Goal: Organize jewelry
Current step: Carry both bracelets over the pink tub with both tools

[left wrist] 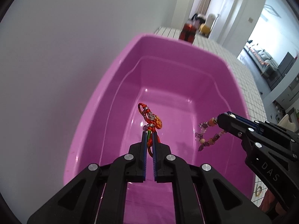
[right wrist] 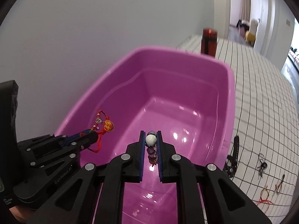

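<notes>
A pink plastic tub (left wrist: 104, 85) (right wrist: 229, 100) fills both views, and both grippers hang over its inside. My left gripper (left wrist: 149, 136) (right wrist: 93, 135) is shut on a red cord bracelet (left wrist: 151, 120) (right wrist: 104, 125) with an orange bead and silver charms, which sticks out past the fingertips. My right gripper (right wrist: 151, 137) (left wrist: 221, 120) is shut on a beaded bracelet (right wrist: 151, 140) (left wrist: 207, 134). A white bead sits between its pads, and purple and amber beads dangle below. Nothing lies on the tub's floor.
The tub stands on a white cloth with a black grid (right wrist: 261, 97) against a pale wall. A dark red canister (right wrist: 209, 41) (left wrist: 187, 32) stands behind it. Right of the tub, several loose pieces lie on the cloth: a black bracelet (right wrist: 233, 156), dark cords (right wrist: 261, 165), red strings (right wrist: 263, 197).
</notes>
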Tool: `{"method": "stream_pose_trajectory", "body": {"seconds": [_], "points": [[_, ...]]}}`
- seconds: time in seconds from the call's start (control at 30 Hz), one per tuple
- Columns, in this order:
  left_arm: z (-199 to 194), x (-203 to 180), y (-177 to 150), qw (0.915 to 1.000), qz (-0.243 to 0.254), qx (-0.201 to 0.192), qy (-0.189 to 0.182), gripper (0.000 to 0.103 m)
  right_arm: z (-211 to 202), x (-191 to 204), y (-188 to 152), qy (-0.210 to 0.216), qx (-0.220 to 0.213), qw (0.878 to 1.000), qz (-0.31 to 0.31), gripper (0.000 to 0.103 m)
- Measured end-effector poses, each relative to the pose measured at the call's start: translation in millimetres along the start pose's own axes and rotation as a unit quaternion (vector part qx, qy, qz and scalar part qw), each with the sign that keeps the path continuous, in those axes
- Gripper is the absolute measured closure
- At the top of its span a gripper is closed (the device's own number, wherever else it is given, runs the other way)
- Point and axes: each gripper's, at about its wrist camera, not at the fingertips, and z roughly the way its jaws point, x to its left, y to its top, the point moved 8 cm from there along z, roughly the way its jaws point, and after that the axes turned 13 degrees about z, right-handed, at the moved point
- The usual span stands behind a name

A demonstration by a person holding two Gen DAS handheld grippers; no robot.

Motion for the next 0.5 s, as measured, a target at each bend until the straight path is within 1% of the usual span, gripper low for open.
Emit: {"method": "stream_pose_trajectory", "body": {"seconds": [0.1, 0.23, 0.5], "points": [[10.4, 2.0, -4.7, 0.9995, -0.014, 0.028, -0.006, 0.097, 13.5, -4.8, -5.3, -0.004, 0.037, 0.999, 0.008, 0.092], [16.9, 2.7, -11.4, 0.9987, -0.017, 0.049, -0.001, 0.097, 24.5, -9.4, -12.2, -0.010, 0.061, 0.998, 0.010, 0.092], [30.4, 1.9, -15.2, 0.9969, -0.012, 0.076, 0.017, 0.097, 42.9, -12.9, -10.9, -0.016, 0.076, 0.997, -0.001, 0.092]]}}
